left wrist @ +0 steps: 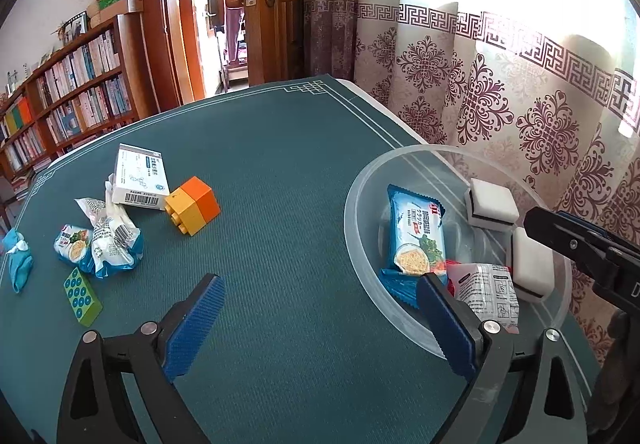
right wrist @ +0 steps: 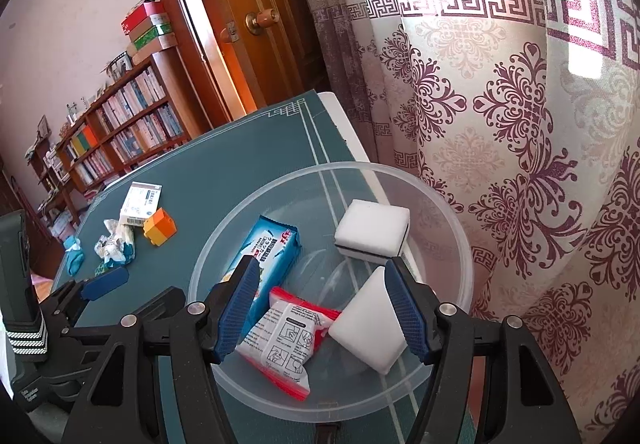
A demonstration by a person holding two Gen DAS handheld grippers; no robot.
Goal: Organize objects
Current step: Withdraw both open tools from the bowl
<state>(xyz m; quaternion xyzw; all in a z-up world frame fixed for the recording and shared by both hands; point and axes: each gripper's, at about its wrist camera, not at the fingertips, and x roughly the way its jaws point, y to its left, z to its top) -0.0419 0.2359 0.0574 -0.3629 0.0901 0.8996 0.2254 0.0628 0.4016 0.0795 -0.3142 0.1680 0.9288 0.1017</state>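
Observation:
A clear plastic bowl [left wrist: 349, 232] sits at the table's right edge. It holds a blue cracker pack [left wrist: 416, 232], a red-and-white packet [left wrist: 486, 294] and two white sponges [left wrist: 490, 204]. My left gripper [left wrist: 324, 310] is open wide over bare green mat just left of the bowl, with nothing between its fingers. My right gripper [right wrist: 324, 310] hovers open above the bowl [right wrist: 320, 166], over the packet [right wrist: 286, 344] and the nearer sponge [right wrist: 370, 332], and its pads press on neither. To the left lie an orange-yellow block [left wrist: 192, 210] and a white box [left wrist: 140, 180].
Crumpled white-and-blue wrappers [left wrist: 114, 240], a small snack pack [left wrist: 72, 246], a green dotted block [left wrist: 82, 296] and a blue scrap [left wrist: 18, 258] lie at the mat's left. A patterned curtain [left wrist: 500, 104] hangs close behind the bowl. A bookshelf and an open door stand beyond the table.

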